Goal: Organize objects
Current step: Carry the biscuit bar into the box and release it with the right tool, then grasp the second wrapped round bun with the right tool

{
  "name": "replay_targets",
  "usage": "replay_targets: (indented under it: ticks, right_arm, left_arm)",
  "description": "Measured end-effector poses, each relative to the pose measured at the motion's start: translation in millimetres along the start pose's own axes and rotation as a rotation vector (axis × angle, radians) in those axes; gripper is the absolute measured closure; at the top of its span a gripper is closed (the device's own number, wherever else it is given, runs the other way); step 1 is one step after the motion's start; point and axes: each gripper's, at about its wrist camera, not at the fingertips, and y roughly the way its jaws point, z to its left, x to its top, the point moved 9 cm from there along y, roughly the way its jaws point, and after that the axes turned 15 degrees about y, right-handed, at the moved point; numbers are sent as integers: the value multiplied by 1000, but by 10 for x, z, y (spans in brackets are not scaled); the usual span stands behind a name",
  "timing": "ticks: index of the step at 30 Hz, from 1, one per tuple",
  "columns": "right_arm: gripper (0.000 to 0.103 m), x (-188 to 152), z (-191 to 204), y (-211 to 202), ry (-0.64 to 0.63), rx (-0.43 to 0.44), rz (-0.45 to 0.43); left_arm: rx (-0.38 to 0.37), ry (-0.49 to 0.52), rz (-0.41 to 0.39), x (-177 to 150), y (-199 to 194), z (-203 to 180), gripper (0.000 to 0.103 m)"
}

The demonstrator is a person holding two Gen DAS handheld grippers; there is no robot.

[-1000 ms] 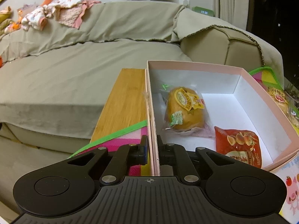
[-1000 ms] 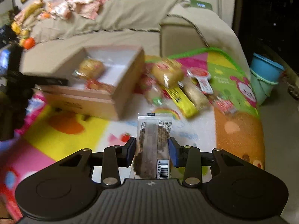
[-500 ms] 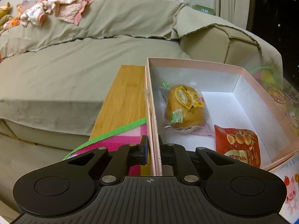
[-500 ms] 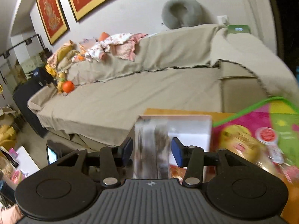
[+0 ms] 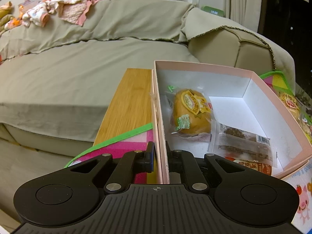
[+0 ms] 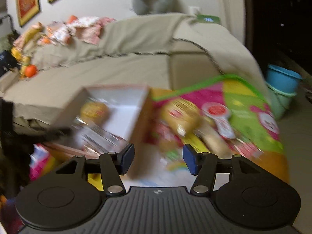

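Clamping the near left wall of the pink box [image 5: 204, 66], the left gripper [image 5: 160, 152] is seen at the bottom centre of its view, jaws pinched tight on the thin cardboard, one finger outside and one inside. Within the box a yellow bun packet [image 5: 191, 113] lies against the left wall, a clear-wrapped brown bar [image 5: 241, 142] lies just right of it toward the near edge, and a red snack packet [image 5: 253, 166] is partly covered by that bar; the far right corner of the white floor is left bare. A wooden board [image 5: 130, 105] runs beside the box's left wall. In the blurred right view the right gripper [image 6: 158, 159] is shown with jaws opening and nothing between them, over the box's right edge and the colourful mat [image 6: 243, 105], where loose snacks [image 6: 181, 117] lie; a blue tub [image 6: 282, 78] at the right edge is seen only here.
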Motion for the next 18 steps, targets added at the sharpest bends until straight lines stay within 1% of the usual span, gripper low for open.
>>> replay_targets:
  ticks: [3, 6, 8, 13, 16, 18]
  right_arm:
    - [47, -77, -238, 19, 31, -47, 17]
    - [46, -128, -378, 49, 48, -73, 19]
    - [41, -146, -440, 72, 44, -86, 12]
    - [38, -124, -408, 155, -1, -103, -7]
    - [31, -60, -303, 245, -78, -129, -34]
    - [30, 10, -205, 332, -147, -143, -58]
  left_arm:
    - [2, 1, 0, 1, 0, 1, 93]
    - [2, 1, 0, -3, -2, -4, 93]
    - [2, 1, 0, -4, -2, -4, 93]
    - [2, 1, -1, -5, -3, 0, 93]
    - [2, -1, -1, -15, -12, 5, 93]
    - [2, -1, -1, -14, -12, 4, 93]
